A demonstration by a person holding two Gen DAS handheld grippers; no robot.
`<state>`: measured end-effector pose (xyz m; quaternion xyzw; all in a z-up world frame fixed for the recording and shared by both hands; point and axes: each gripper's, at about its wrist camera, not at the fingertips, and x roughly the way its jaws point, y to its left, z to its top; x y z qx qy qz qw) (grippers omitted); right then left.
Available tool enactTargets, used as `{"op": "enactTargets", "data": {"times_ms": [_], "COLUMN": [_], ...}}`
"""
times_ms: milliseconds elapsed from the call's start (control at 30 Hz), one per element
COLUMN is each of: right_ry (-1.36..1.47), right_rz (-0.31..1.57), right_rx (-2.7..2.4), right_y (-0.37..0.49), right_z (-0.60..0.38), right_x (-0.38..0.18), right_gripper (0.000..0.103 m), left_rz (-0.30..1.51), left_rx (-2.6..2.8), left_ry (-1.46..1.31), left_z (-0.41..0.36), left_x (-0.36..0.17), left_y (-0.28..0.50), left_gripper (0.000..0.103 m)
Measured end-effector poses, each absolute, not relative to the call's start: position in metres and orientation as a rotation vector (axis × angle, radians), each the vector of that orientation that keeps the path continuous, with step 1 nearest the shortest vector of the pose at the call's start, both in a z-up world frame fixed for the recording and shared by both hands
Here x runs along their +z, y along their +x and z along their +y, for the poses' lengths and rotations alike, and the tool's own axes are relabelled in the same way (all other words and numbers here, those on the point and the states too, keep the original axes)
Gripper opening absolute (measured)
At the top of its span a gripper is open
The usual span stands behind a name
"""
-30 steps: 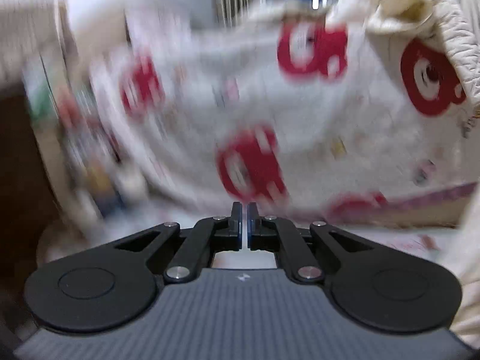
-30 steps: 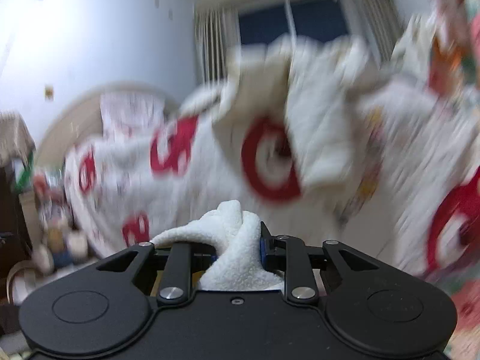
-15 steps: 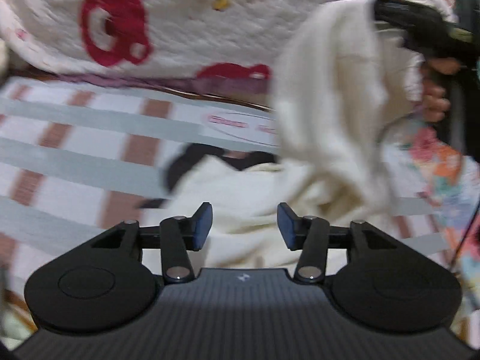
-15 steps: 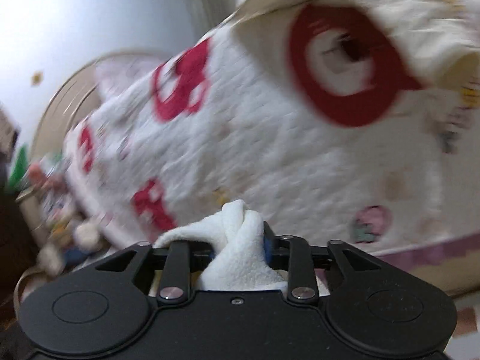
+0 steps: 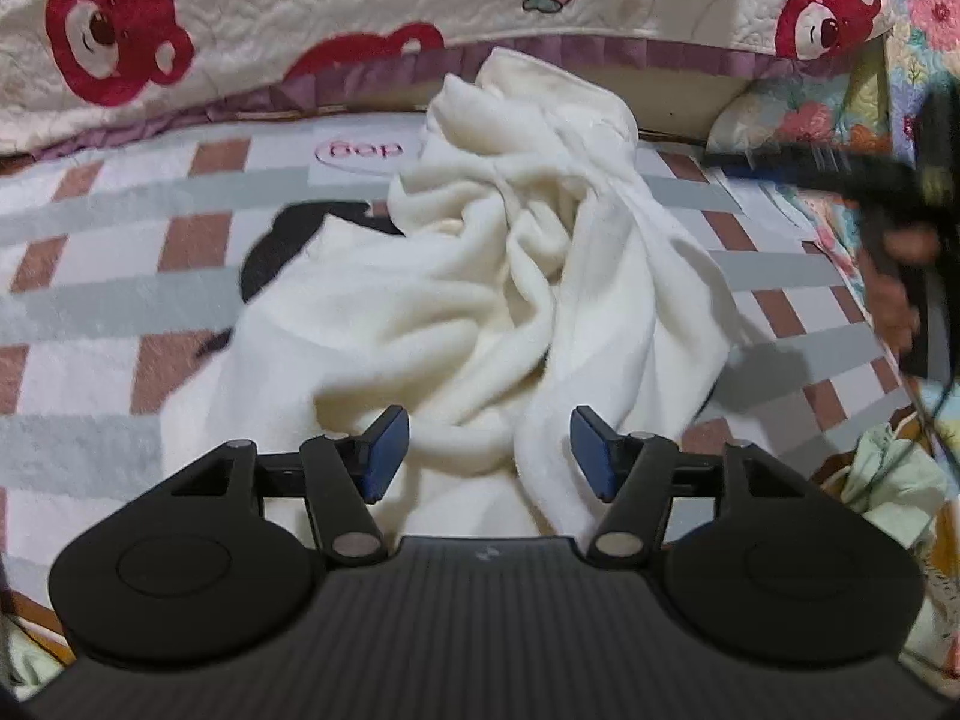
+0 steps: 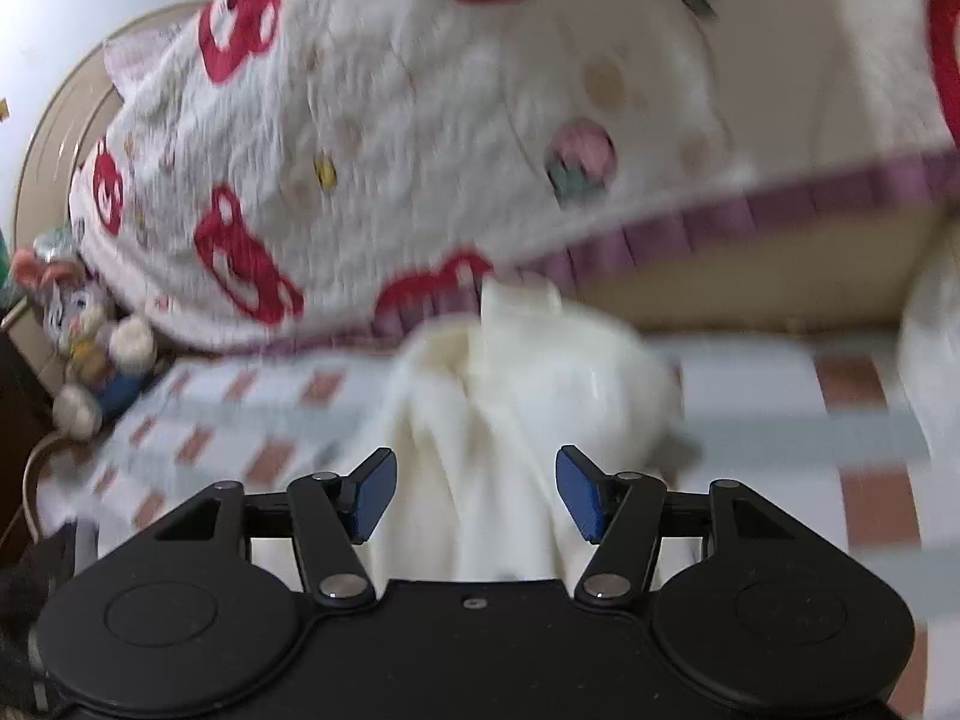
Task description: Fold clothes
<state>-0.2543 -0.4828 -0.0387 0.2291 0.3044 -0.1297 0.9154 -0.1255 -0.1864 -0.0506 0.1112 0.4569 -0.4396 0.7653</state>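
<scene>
A cream fleece garment [image 5: 480,276] lies crumpled in a heap on a checked sheet [image 5: 120,276], with a black garment [image 5: 288,240] poking out from under its left side. My left gripper [image 5: 489,450] hovers open just above the near edge of the heap, nothing between its blue pads. In the right wrist view the same cream garment [image 6: 510,396] lies blurred ahead, and my right gripper [image 6: 477,489] stands open over its near part. The other gripper and a hand [image 5: 900,252] show blurred at the right of the left wrist view.
A quilted cover with red bear prints [image 5: 300,18] hangs along the back edge of the bed. Floral bedding [image 5: 924,18] lies at the right, pale green cloth [image 5: 894,474] at the lower right. Stuffed toys [image 6: 90,336] sit at the far left by a headboard.
My right gripper has opened and let go of the cream garment, which dropped onto the heap. My left gripper opened wider and came down closer to the garment.
</scene>
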Motion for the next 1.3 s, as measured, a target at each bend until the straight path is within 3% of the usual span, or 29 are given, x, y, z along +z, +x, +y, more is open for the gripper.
{"op": "enactTargets", "data": {"times_ms": [133,333,367,400,433,533,633,700,733,767,800,833,967,1300], "right_ry": [0.52,0.678,0.701,0.72,0.722,0.686,0.649,0.547,0.507,0.51,0.538,0.569,0.482,0.12], "right_rz": [0.696,0.711,0.713,0.717,0.724,0.751,0.778,0.814,0.821,0.793,0.749,0.71,0.569,0.383], "right_rx": [-0.279,-0.283,-0.282,-0.281,-0.28,-0.273,-0.267,-0.273,-0.278,-0.278,-0.274,-0.272,-0.253,-0.289], "right_y": [-0.287,-0.317,-0.32,-0.321,-0.319,-0.309,-0.3,-0.284,-0.276,-0.271,-0.269,-0.269,-0.268,-0.24], "right_z": [-0.476,-0.458,-0.454,-0.45,-0.447,-0.44,-0.432,-0.428,-0.428,-0.431,-0.435,-0.439,-0.44,-0.428], "right_x": [-0.071,-0.113,-0.119,-0.124,-0.128,-0.14,-0.151,-0.158,-0.161,-0.161,-0.158,-0.154,-0.123,-0.033], "right_gripper": [0.066,0.074,0.075,0.075,0.075,0.076,0.092,0.092,0.089,0.069,0.056,0.029,0.02,0.013], "left_rz": [1.085,1.071,1.04,1.004,0.967,0.896,0.838,0.797,0.775,0.759,0.748,0.737,0.691,0.576], "left_rx": [-1.027,-0.976,-0.958,-0.954,-0.951,-0.973,-0.971,-0.954,-0.932,-0.908,-0.883,-0.862,-0.793,-0.621], "left_ry": [0.262,0.506,0.552,0.599,0.645,0.741,0.79,0.813,0.811,0.799,0.778,0.765,0.735,0.657], "left_z": [-0.205,-0.228,-0.229,-0.229,-0.229,-0.228,-0.23,-0.231,-0.228,-0.225,-0.222,-0.219,-0.21,-0.187], "left_x": [-0.065,-0.089,-0.092,-0.093,-0.095,-0.092,-0.088,-0.083,-0.079,-0.073,-0.067,-0.061,-0.045,-0.004], "left_y": [-0.128,-0.158,-0.161,-0.164,-0.168,-0.179,-0.183,-0.182,-0.177,-0.171,-0.163,-0.156,-0.133,-0.076], "left_gripper": [0.074,0.075,0.065,0.024,0.01,0.01,0.01,0.01,0.01,0.01,0.01,0.01,0.01,0.009]}}
